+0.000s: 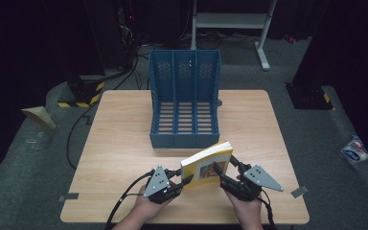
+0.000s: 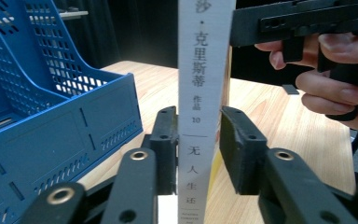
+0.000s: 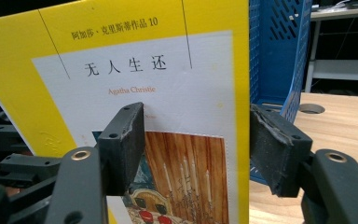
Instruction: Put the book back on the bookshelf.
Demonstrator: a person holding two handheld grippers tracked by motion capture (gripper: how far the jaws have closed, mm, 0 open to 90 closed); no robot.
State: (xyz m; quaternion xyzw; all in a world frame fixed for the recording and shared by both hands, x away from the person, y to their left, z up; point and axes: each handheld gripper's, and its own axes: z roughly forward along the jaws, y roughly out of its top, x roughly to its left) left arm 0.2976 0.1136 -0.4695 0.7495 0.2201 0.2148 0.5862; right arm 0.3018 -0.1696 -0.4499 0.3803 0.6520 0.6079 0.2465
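Right tongs (image 1: 224, 168) clamp the yellow book (image 1: 206, 164) — left tongs (image 1: 186, 180) straddle its spine, slightly loosened.

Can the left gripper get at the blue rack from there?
Probably yes. The left gripper sits at the book's spine, and bare table lies between it and the rack.

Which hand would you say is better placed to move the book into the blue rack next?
Right, probably: the right gripper straddles the book at its outer edge, one finger across the cover; the left gripper has its fingers loosely beside the spine.
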